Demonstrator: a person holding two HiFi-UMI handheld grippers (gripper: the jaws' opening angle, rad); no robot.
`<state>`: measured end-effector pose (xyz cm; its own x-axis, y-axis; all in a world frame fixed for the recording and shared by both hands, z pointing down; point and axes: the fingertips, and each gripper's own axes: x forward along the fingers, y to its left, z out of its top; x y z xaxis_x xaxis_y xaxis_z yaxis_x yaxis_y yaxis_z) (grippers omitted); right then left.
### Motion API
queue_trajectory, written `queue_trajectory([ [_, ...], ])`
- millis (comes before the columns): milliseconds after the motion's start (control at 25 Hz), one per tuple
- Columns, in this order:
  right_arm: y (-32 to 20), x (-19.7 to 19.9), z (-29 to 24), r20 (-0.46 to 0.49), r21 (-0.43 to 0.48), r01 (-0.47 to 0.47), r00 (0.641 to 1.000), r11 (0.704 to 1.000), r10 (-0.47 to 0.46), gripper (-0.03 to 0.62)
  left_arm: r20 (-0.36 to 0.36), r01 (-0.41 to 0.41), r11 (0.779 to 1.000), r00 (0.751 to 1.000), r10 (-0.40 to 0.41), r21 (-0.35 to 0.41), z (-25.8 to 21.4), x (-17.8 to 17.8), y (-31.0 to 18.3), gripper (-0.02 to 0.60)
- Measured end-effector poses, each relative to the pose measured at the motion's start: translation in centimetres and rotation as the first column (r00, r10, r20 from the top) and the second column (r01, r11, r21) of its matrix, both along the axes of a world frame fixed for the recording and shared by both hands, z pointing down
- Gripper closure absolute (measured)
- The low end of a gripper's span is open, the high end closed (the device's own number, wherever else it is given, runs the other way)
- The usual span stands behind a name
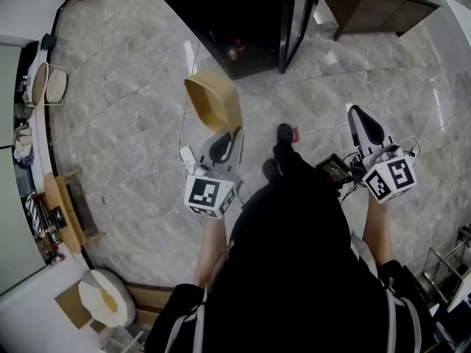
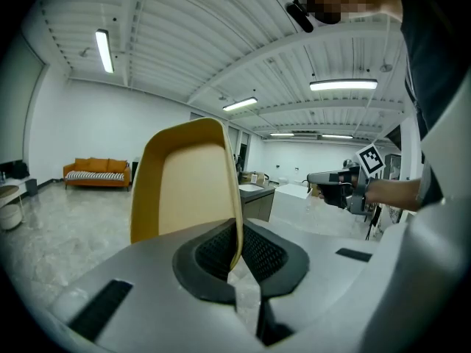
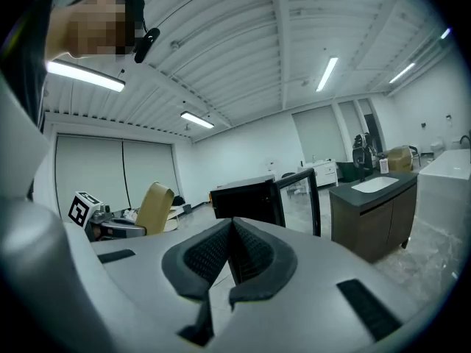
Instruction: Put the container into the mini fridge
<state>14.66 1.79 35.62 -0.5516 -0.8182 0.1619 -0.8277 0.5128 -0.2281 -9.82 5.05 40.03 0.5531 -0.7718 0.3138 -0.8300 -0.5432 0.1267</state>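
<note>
The left gripper [image 2: 237, 250] is closed on the tan, open-topped plastic container [image 2: 184, 190]. Its two jaws clamp one thin side wall near the rim, one jaw inside and one outside. In the head view the container [image 1: 213, 101] is carried clear of the grey marble-tiled floor [image 1: 132, 123], tipped on its side with its opening facing away from the person, ahead of the left gripper [image 1: 223, 142]. The right gripper [image 3: 232, 254] has its jaws together with nothing between them. It is held at the person's right side [image 1: 360, 120] and is not engaged with anything. The black mini fridge [image 1: 221, 20] stands on the floor ahead of the person, and its glass-fronted door [image 1: 298, 20] is swung open. The interior is dark, and only a few small items are discernible inside. Task status: pickup is complete and the door is open. The container is short of the fridge opening. Approach, insertion onto a shelf and release are judged to be outstanding.
</note>
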Motion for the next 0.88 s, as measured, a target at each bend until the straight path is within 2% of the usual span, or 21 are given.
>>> queue_trajectory([
  [160, -5.1, 0.6, -0.6, 0.043, 0.033, -0.008, 0.999, 0.999, 0.006, 0.576, 0.034, -0.02, 1.0, 0.999, 0.019, 0.007, -0.8, 0.8, -3.8, 0.543],
  [400, -11.1, 0.0, -1.2, 0.048, 0.066, 0.039, 0.998, 0.997, -0.042, 0.576, 0.034, -0.017, 1.0, 0.999, 0.017, -0.014, -0.9, 1.9, -9.1, 0.543],
  [880, -15.3, 0.0, 1.4, 0.052, -0.009, 0.066, 0.997, 0.998, -0.065, 0.576, 0.081, -0.05, 0.987, 0.995, 0.063, -0.152, 3.5, 3.3, -13.8, 0.543],
])
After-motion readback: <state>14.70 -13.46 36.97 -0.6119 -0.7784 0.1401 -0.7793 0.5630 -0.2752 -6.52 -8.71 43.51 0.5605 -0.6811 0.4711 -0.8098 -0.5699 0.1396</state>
